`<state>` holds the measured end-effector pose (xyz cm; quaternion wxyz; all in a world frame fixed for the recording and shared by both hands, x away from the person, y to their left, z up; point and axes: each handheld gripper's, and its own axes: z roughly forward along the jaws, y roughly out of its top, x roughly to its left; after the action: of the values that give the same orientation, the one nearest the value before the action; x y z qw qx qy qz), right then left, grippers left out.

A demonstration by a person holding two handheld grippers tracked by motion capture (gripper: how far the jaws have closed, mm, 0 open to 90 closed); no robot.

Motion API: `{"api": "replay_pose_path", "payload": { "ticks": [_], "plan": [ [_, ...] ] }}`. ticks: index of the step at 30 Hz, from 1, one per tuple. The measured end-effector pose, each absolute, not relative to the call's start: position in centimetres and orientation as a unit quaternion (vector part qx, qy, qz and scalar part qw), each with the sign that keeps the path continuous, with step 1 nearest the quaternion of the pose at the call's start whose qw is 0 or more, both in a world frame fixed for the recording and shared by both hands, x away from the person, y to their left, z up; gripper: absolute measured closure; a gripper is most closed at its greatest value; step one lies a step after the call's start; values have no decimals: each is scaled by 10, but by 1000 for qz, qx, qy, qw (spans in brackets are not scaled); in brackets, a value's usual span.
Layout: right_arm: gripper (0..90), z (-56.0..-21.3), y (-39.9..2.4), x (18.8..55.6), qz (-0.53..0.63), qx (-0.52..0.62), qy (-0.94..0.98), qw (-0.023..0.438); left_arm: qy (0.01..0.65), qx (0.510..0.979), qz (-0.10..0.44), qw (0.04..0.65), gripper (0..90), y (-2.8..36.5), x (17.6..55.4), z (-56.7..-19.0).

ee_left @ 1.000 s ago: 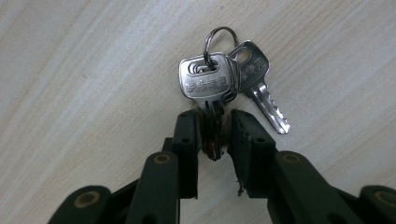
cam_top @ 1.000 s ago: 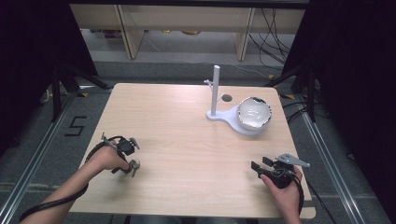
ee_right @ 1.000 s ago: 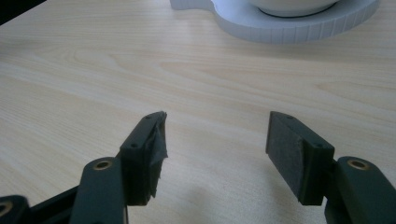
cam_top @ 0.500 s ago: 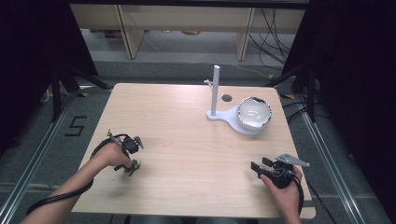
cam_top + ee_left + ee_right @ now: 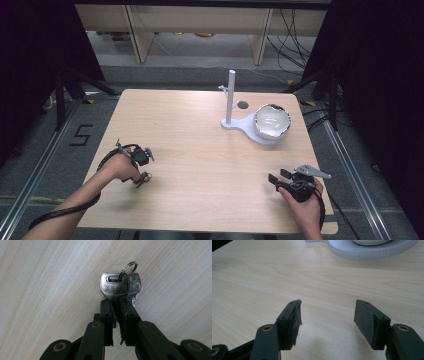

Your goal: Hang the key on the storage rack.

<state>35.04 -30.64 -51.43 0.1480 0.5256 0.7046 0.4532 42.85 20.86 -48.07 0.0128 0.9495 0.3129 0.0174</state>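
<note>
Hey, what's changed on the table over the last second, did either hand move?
Little changed. The left gripper drifted slightly toward the table's left edge and near side, and it is shut on the keys. The right gripper stayed put near the right corner with its jaws open. The white stand and the bowl on its base did not move.

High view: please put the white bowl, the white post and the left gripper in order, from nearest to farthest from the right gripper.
1. White bowl: straight beyond the right gripper, at the table's far right.
2. White post: left of the bowl on the same white base, slightly farther.
3. Left gripper: across the table, near the left edge, holding keys.
</note>
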Motion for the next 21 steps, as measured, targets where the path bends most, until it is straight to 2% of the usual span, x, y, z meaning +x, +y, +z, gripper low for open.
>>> {"api": "replay_pose_path", "payload": {
  "ticks": [9, 10, 21],
  "plan": [
    [395, -516, -306, 351, 457, 525, 703, 149, 328, 944, 12, 23, 818, 213, 423, -479],
    [395, -516, -308, 353, 454, 510, 711, 166, 329, 944, 13, 26, 818, 214, 424, -477],
    [396, -516, -306, 352, 455, 522, 705, 153, 323, 946, 27, 30, 818, 212, 425, -462]
  ]
}}
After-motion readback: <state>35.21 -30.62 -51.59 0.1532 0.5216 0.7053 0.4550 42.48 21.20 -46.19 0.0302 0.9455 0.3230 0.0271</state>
